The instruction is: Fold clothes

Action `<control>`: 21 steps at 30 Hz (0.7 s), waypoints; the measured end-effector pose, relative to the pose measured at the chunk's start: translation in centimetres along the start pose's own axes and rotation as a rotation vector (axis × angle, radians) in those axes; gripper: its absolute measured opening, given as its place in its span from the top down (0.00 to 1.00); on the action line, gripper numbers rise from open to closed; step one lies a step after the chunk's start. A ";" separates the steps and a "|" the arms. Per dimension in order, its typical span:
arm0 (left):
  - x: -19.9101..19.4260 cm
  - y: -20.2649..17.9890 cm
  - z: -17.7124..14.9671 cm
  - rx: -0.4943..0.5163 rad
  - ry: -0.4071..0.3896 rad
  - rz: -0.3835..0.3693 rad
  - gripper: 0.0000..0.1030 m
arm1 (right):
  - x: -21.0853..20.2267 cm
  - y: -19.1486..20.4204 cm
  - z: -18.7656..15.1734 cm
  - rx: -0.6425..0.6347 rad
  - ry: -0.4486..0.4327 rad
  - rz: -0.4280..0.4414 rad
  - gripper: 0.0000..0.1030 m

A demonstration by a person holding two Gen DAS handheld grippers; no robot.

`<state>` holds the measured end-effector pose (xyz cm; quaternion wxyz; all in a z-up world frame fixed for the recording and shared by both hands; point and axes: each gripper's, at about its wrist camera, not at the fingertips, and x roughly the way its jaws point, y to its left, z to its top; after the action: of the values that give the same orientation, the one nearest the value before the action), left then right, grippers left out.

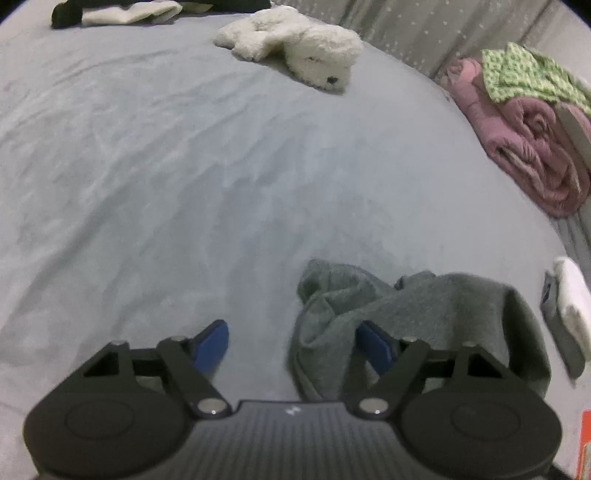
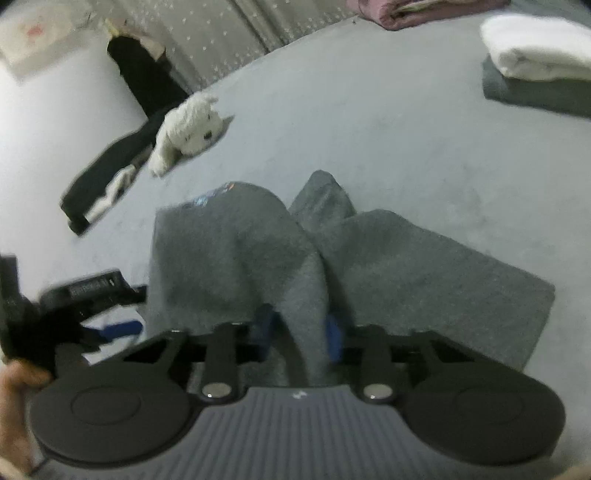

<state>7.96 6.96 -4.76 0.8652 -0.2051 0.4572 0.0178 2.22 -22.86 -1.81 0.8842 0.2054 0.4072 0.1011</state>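
A grey garment [image 1: 424, 310] lies bunched on the grey bed sheet [image 1: 184, 166]. In the left wrist view my left gripper [image 1: 293, 345] stands open low over the sheet. Its left finger is over bare sheet, and the cloth's left edge is heaped around its right finger. In the right wrist view my right gripper [image 2: 299, 332] is shut on a raised fold of the grey garment [image 2: 406, 266], which spreads forward in two humps. One blue finger [image 2: 123, 328] of the left gripper shows at the garment's left edge, held by a hand [image 2: 14, 384].
A white plush toy [image 1: 295, 44] lies at the far side, with black and white clothes [image 1: 122, 13] beyond it. A pink blanket [image 1: 528, 147] with a green patterned cloth on top sits at the right. A folded white-on-grey stack [image 2: 539, 70] lies on the sheet.
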 end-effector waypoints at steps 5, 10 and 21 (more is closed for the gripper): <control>-0.1 -0.6 -0.6 -0.004 0.000 -0.070 0.81 | -0.5 0.9 -0.4 -0.079 -0.074 -0.085 0.94; -2.1 -1.3 -0.7 -0.004 -0.102 -0.082 0.87 | -1.9 1.2 -0.1 -0.100 -0.198 -0.169 0.95; -7.5 -2.1 -0.6 0.024 -0.378 -0.088 0.98 | -5.3 2.4 1.1 -0.150 -0.499 -0.290 1.00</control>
<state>3.62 5.97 1.67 0.9380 -0.2076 0.2773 0.0129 -0.36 -22.87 3.49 0.9749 0.0978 0.1937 -0.0503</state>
